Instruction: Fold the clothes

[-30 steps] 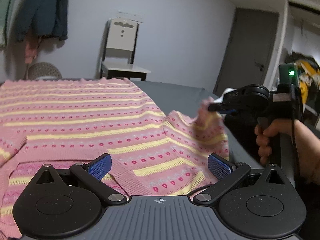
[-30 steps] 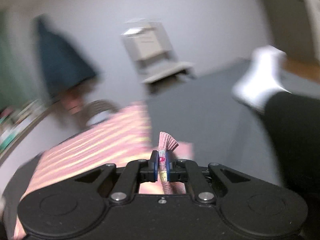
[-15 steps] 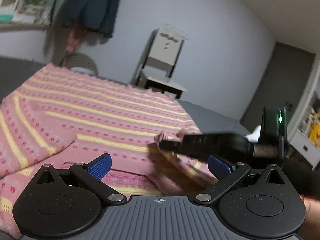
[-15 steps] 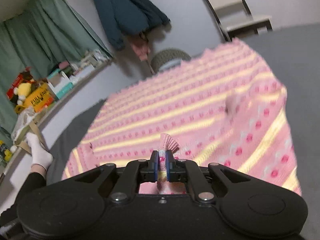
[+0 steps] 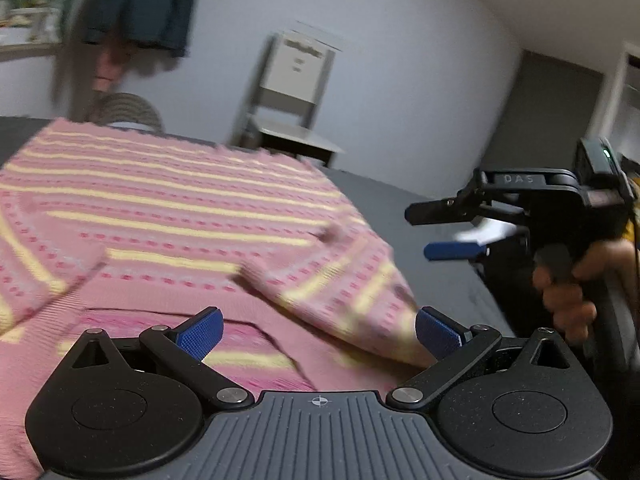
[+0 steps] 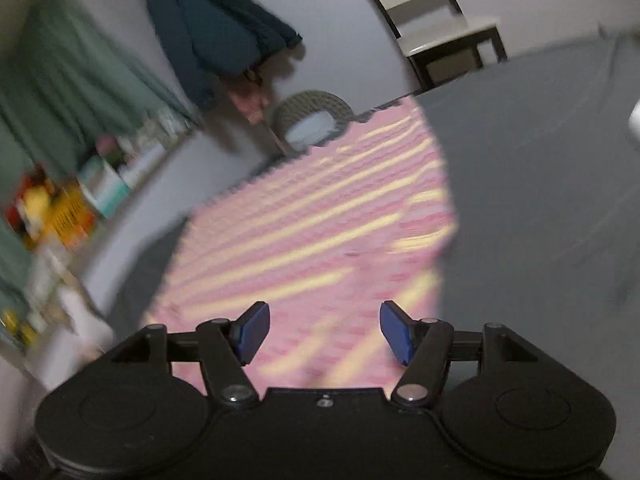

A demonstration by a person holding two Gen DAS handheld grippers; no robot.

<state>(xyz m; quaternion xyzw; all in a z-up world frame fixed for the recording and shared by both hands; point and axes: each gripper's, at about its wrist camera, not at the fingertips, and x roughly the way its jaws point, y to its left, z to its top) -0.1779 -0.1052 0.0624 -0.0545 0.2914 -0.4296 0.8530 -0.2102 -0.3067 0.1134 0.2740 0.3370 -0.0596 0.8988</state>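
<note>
- Grey bedding point(image 6: 532, 184) is spread under a pink sweater point(image 5: 168, 216), with a pale wall behind, where a chair point(image 5: 294, 92) is seen at 12 o'clock in the left wrist view.
- "DAS" can be read on the body of the right gripper point(image 5: 444, 232); writing on a yellow box point(image 6: 70, 216) at 9 o'clock in the right wrist view is too blurred to read.
- The sweater is knitted pink with yellow stripes and rows of darker pink dots; it is laid flat, with one sleeve point(image 5: 340, 292) folded across its near part.
- The left gripper point(image 5: 318, 332) is held just over the near edge, jaws wide apart and empty.
- The right gripper is seen at 3 o'clock beside the sweater, gripped by a hand point(image 5: 568, 284), jaws parted with nothing between them.
- A dark jacket point(image 6: 212, 28) is hung on the wall, with a woven basket point(image 6: 312, 114) below it and green curtains point(image 6: 76, 92) at 10 o'clock.
</note>
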